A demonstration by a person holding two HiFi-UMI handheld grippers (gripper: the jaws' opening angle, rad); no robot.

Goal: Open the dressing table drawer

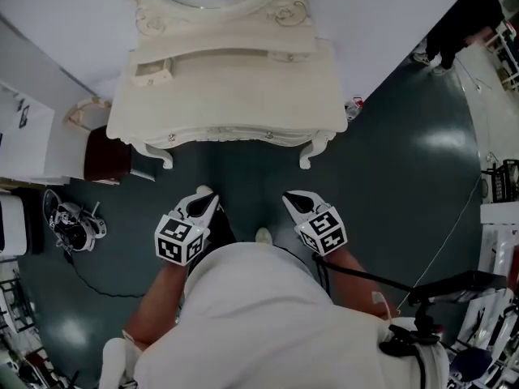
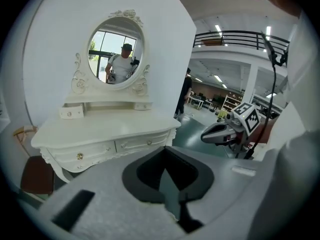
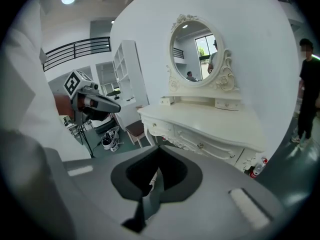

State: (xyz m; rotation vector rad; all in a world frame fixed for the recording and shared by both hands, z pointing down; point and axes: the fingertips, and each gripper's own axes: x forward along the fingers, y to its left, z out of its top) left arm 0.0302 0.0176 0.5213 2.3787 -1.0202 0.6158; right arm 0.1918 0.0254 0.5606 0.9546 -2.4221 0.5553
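The white dressing table [image 1: 227, 83] with an oval mirror stands ahead of me, and its drawer fronts [image 1: 219, 134] are closed. Two small knobs [image 2: 80, 156] [image 2: 149, 142] show on the drawers in the left gripper view, and the drawers [image 3: 200, 145] also show in the right gripper view. My left gripper [image 1: 200, 203] hangs over the floor short of the table, shut and holding nothing. My right gripper [image 1: 298, 202] hangs beside it, level with it, also shut and holding nothing. Neither touches the table. Each gripper view shows its own gripper's tips, left [image 2: 164, 154] and right [image 3: 159, 150], meeting, with the other gripper, right [image 2: 220, 132] and left [image 3: 95, 104], off to the side.
A brown stool [image 1: 105, 154] stands at the table's left leg. A device with cables [image 1: 73, 225] lies on the dark floor at left. A small bottle [image 1: 354, 108] sits by the table's right leg. A person [image 1: 466, 14] stands at the far right. A stand [image 1: 454, 286] is at my right.
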